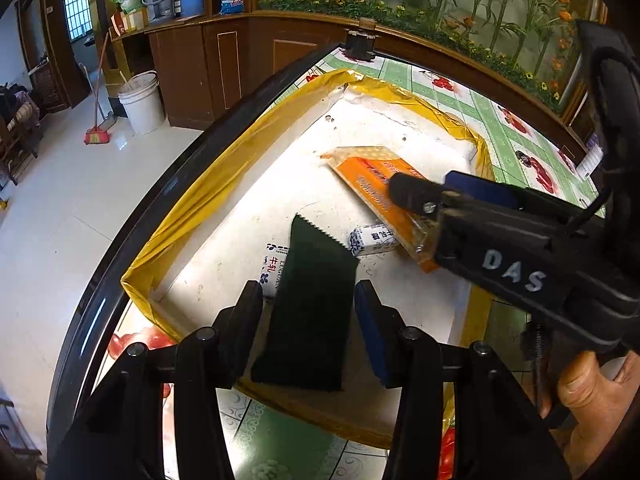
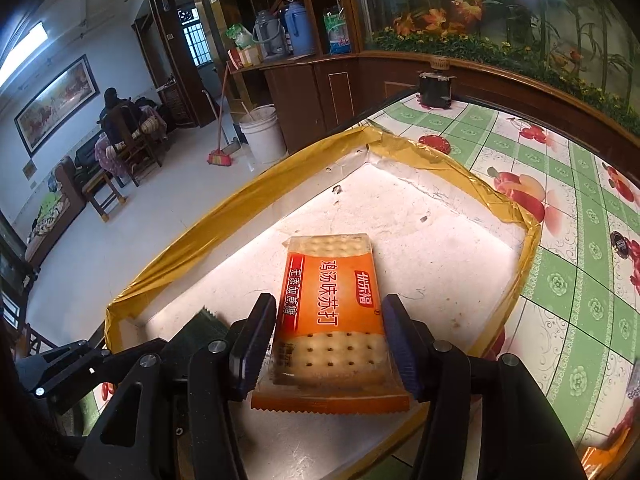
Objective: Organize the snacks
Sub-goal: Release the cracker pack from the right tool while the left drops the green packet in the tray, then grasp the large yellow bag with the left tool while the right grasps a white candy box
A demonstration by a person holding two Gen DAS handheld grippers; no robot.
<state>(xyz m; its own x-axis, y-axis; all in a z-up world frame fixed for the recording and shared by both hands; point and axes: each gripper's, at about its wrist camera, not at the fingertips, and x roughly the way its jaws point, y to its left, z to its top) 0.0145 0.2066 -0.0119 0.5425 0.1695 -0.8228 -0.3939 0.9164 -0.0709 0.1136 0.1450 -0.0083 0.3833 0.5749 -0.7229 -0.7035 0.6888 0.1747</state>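
Currently: both grippers over the yellow-taped white tray (image 1: 208, 200).
Left gripper (image 1: 308, 300) jaws stand apart around a dark green packet (image 1: 312, 300); right gripper (image 2: 330, 336) jaws stand apart around an orange soda cracker packet (image 2: 332, 320).

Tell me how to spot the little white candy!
Find the white tray with yellow taped edges on the table. Inside it, the candy lies between a dark green packet and an orange cracker pack. It is the smallest, white with blue print.
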